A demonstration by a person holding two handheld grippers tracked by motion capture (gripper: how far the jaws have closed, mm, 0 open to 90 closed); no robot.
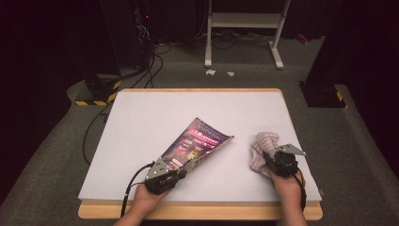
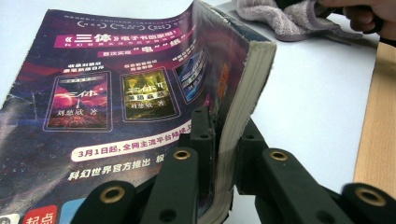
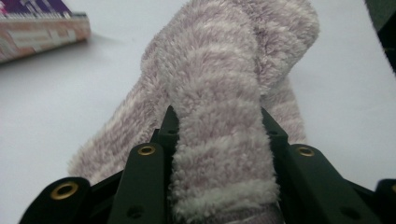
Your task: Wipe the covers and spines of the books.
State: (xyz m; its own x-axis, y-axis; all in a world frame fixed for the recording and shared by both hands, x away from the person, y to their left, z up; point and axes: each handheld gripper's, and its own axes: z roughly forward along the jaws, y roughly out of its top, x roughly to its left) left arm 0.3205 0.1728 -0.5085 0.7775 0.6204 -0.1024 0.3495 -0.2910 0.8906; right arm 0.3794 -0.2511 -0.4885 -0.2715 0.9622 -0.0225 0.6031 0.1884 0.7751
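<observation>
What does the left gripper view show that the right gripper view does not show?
Left gripper view alone: the magazine's purple cover with three pictured books, and the left gripper clamped on its edge. Right gripper view alone: the right gripper closed on a fold of the fluffy towel. Both: the magazine, the towel and the white table.

- The place was a lab or recording studio, not a home.
- Black curtains closed off the far side, from ten to two o'clock, and the room was dark around the lit table (image 1: 141, 117).
- A white stand (image 1: 244, 21) stood at twelve o'clock on grey carpet.
- Cables (image 1: 150, 66) ran across the floor at eleven o'clock.
- Bases with yellow-black hazard tape (image 1: 96, 89) sat at ten o'clock and at two o'clock.
</observation>
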